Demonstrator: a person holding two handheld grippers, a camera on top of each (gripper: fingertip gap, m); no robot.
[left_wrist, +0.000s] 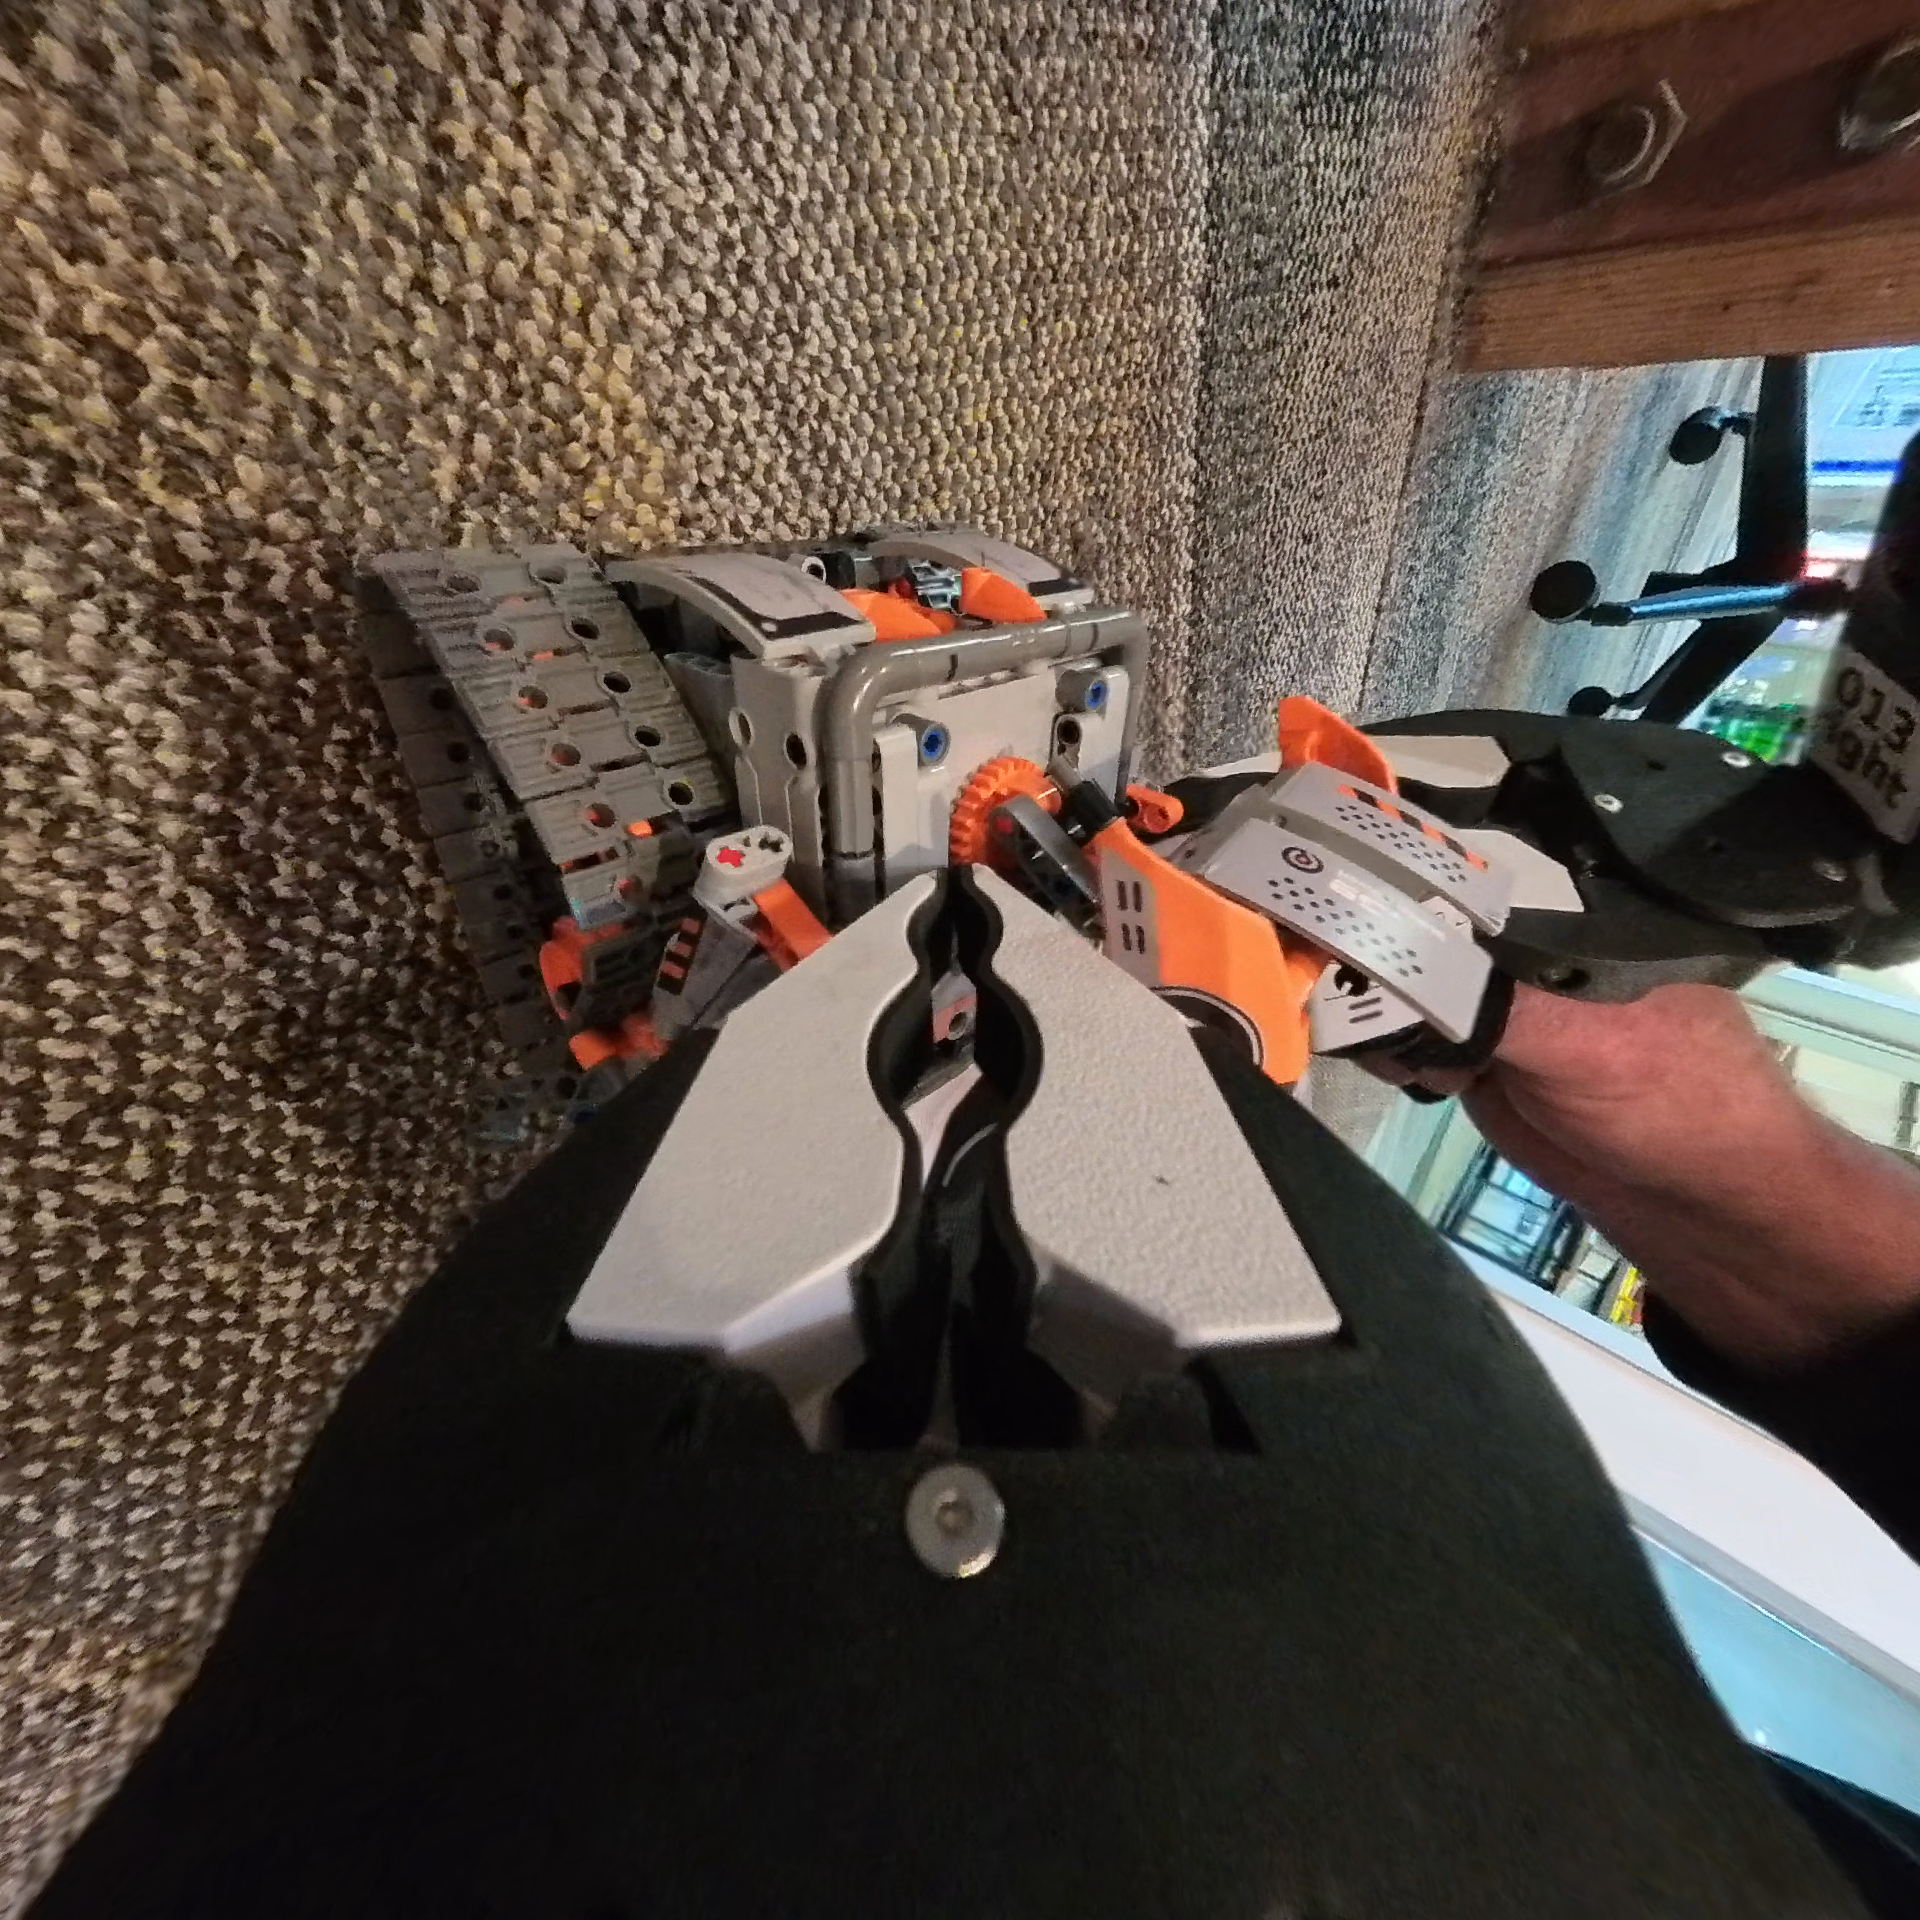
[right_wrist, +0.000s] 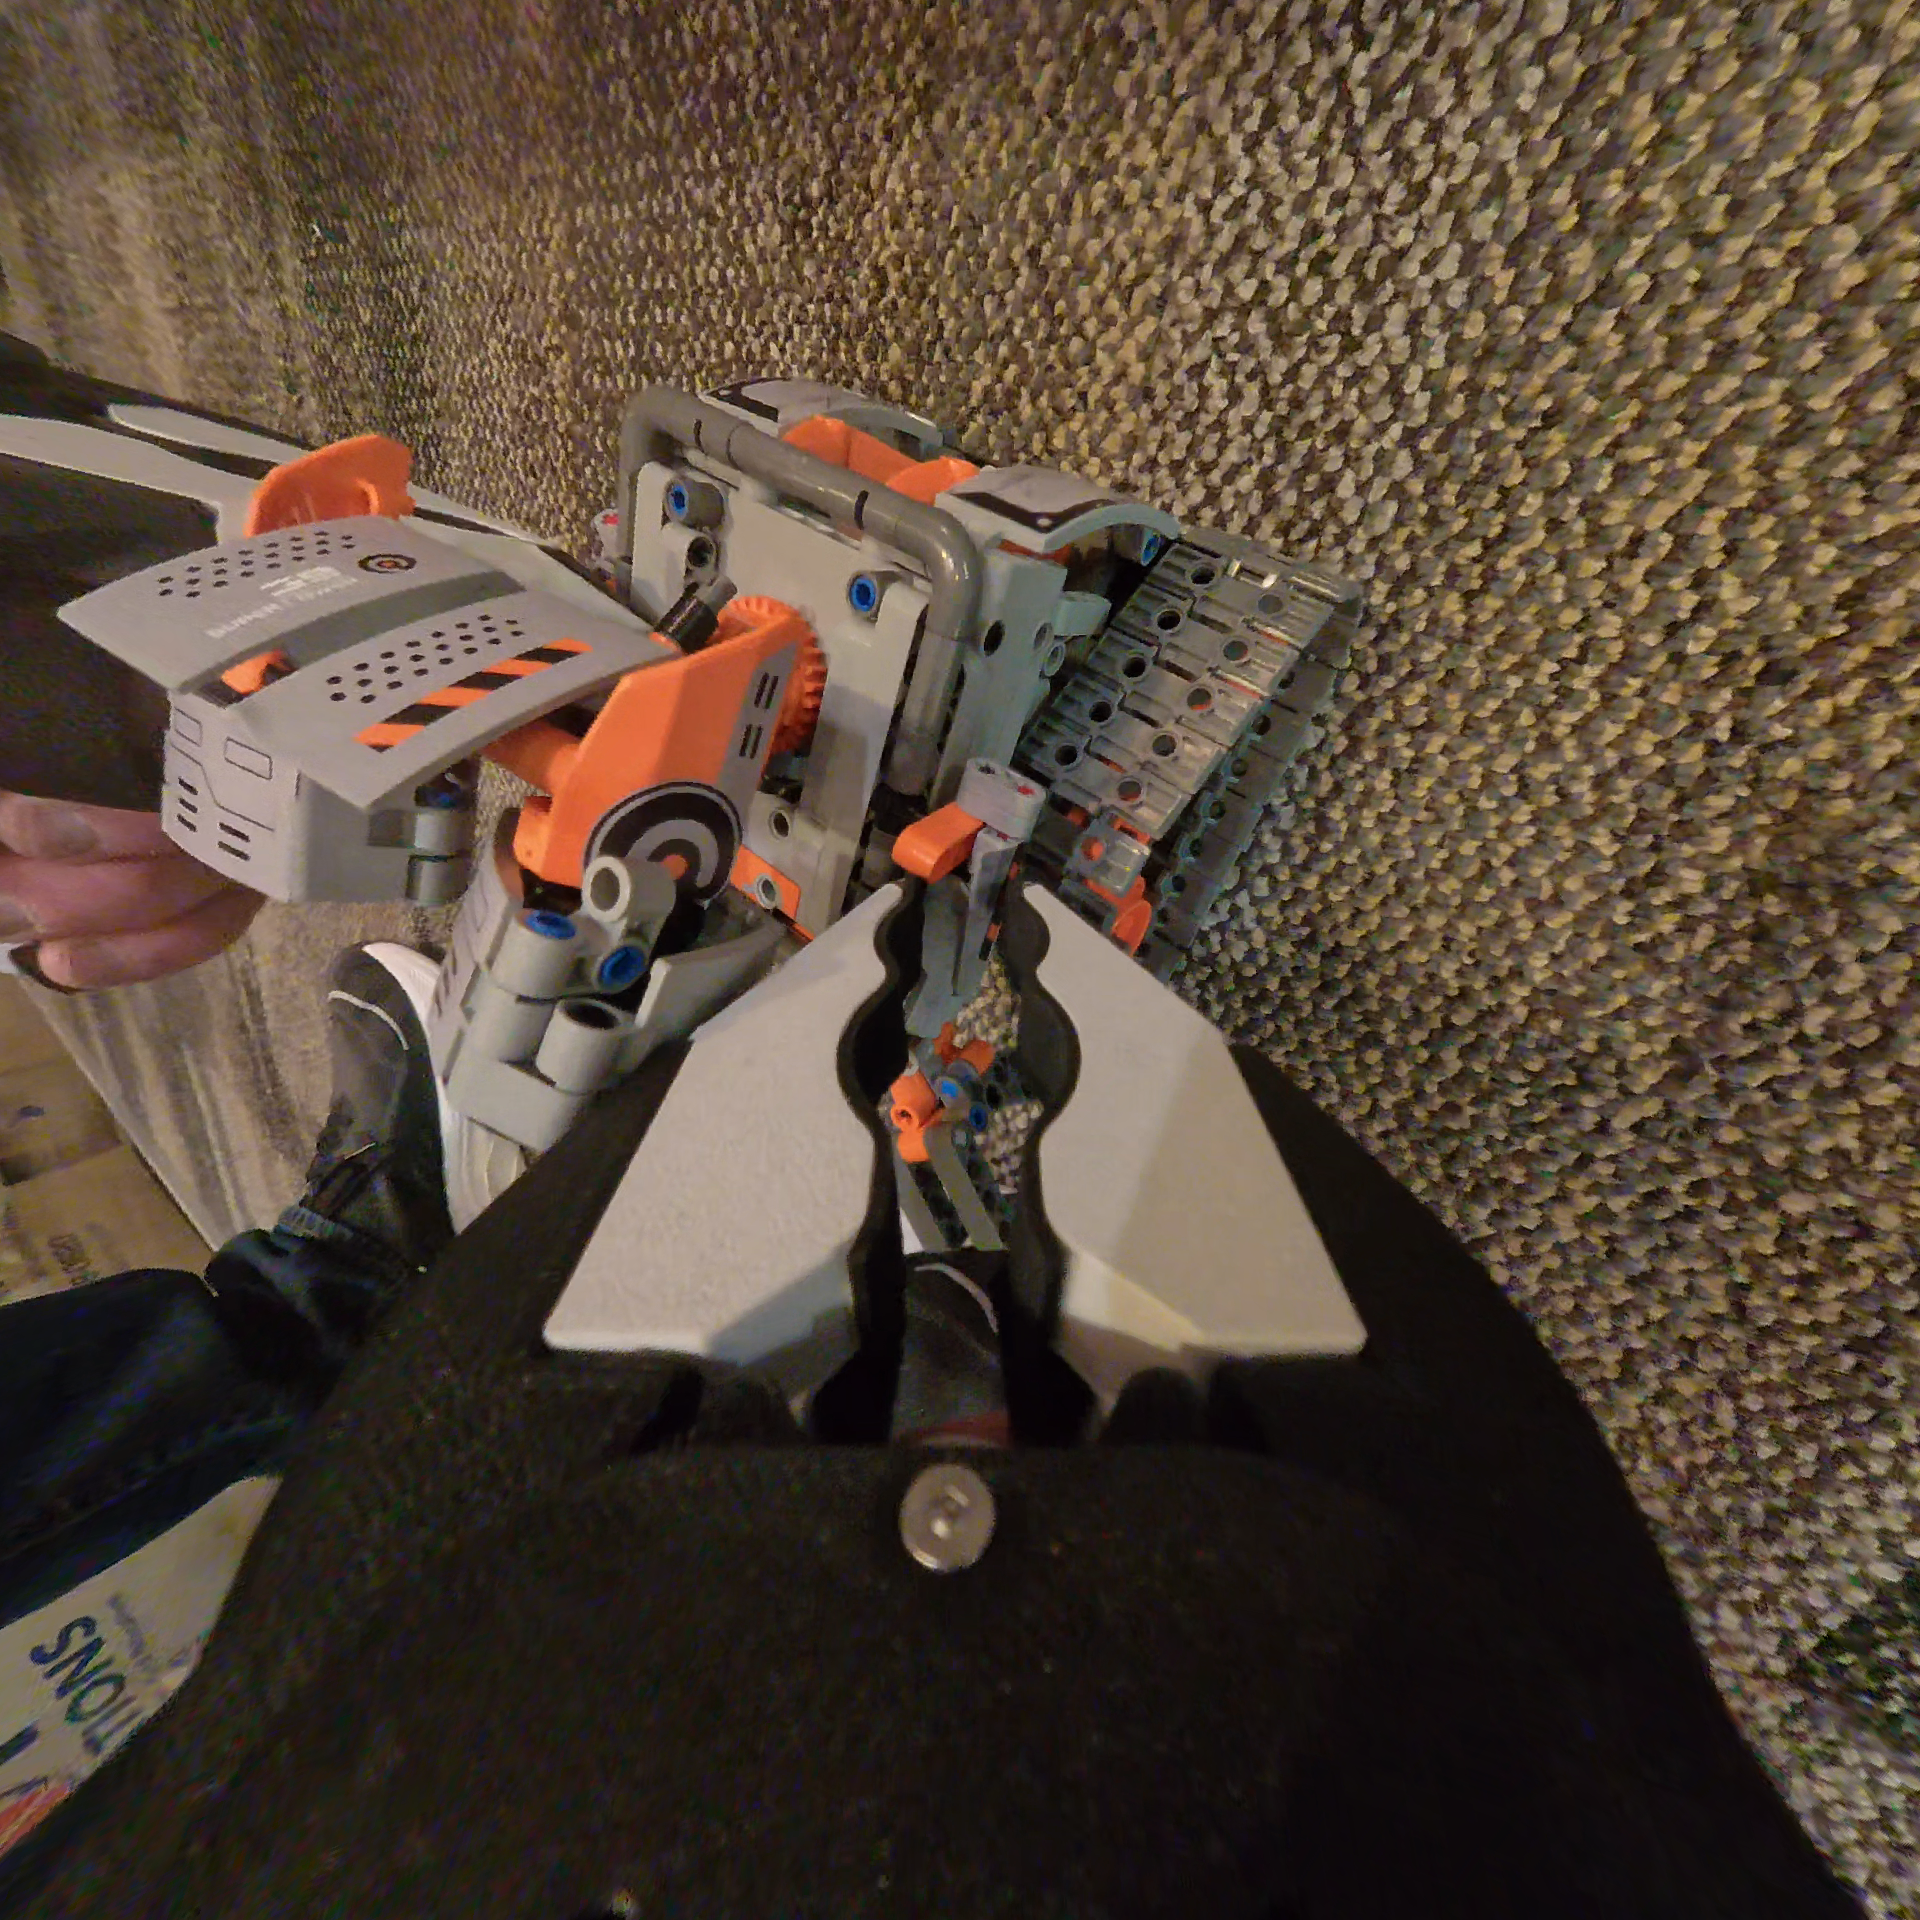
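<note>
Closest in, left gripper (left_wrist: 958, 896): pale fingers squeezed to a narrow wavy slit, tips all but meeting. No telling from either view of any catch inside, only a scrap of grey and orange glimpsed through the gap. Right gripper (right_wrist: 961, 904): jaws slightly wider, seemingly clamped on a thin grey beam (right_wrist: 985, 873) jutting from the low edge of the model, carpet visible behind it.

Just ahead of both, resting on the speckled carpet (left_wrist: 727, 312): a grey-and-orange brick-built tracked vehicle (left_wrist: 894, 717). Linked grey track (left_wrist: 561, 717) against the pile on one side, orange gear (left_wrist: 982, 805) on the end face, hinged panelled arm (left_wrist: 1382, 894) angled out between the two grippers. Beside that arm, a hand (left_wrist: 1621, 1122) around the right gripper's handle.

Likely trouble:
- **Beam:** probably held by press-fit pins alone, so liable to pop off or bend under any twist or sideways pull. With so narrow a part, also a fair chance of slipping out of the pads.
- **Body:** no firm hold on it, hence a risk of dragging or tipping the whole vehicle across soft pile.
- **Panelled arm:** close enough to either gripper for a knock, at the cost of loosened plates or a jolted gear.

Farther off, a bolted wooden plank (left_wrist: 1662, 260) and a black chair base (left_wrist: 1766, 499), well apart from the model.
</note>
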